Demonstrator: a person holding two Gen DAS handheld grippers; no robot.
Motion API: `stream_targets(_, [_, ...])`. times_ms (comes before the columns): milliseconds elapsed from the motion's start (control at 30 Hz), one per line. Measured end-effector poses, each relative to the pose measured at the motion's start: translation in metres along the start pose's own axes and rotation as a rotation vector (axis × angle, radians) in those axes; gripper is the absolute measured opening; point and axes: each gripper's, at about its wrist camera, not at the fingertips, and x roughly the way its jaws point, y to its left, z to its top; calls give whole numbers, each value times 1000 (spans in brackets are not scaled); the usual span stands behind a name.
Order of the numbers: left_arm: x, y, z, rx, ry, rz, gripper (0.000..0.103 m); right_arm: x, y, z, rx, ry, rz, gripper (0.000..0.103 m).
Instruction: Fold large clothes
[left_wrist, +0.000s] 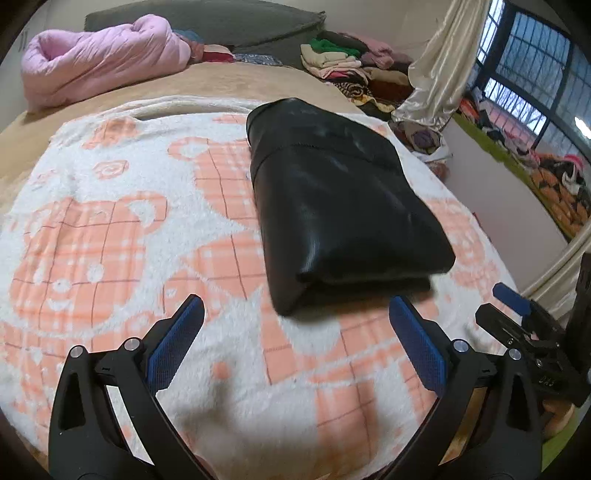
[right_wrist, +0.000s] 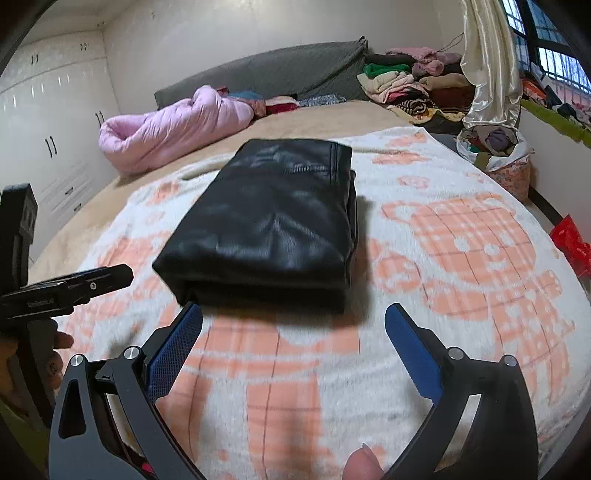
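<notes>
A bed (left_wrist: 221, 79) fills both views, spread with a white blanket (left_wrist: 122, 236) printed with orange bears; on the blanket lies a black jacket (left_wrist: 332, 199), folded into a thick, neat rectangle; a pink quilt (left_wrist: 96, 55) sits near the headboard. The jacket looks like leather: probably heavy, smooth and slippery, stiff enough to spring open, so the doubled near edge seems the surest hold. The left gripper (left_wrist: 295, 328) stands wide and empty, just short of that edge; the right gripper (right_wrist: 293, 325) likewise gapes wide, touching nothing.
</notes>
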Motion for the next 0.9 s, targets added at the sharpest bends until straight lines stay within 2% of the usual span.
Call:
stream_targets(700, [-6, 1, -8, -2, -5, 62, 94, -4, 3, -3, -7, -1, -16, 99])
stream_targets(900, [-5, 2, -9, -10, -1, 56, 94, -4, 3, -3, -8, 1, -18, 99])
